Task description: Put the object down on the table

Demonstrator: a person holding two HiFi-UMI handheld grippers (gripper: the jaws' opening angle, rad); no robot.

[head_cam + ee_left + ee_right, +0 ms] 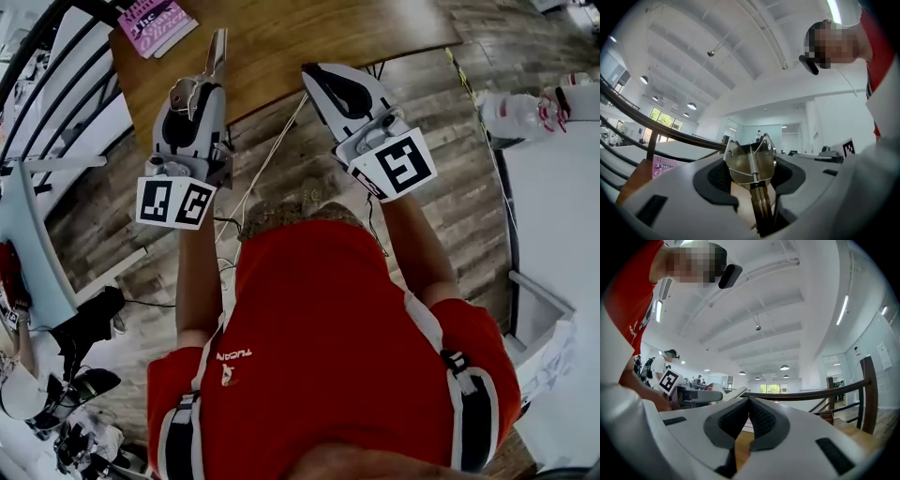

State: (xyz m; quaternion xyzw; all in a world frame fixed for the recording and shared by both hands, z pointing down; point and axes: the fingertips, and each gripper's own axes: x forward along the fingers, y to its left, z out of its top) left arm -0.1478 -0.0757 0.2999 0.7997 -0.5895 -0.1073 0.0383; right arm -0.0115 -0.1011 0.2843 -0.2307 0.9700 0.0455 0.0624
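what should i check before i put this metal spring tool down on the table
1. Grip: left gripper has its tongs closed on the metal spring tool: ok.
2. Position: in the head view the tool's tip is over the wooden table: ok.
3. Landing spot: there is bare wood around the tool's tip, and the pink book lies apart at the far left corner: ok.
4. Right gripper: tongs shut with nothing between them, beside the left one and not across its path: ok.
5. Height of the tool above the tabletop: cannot tell.
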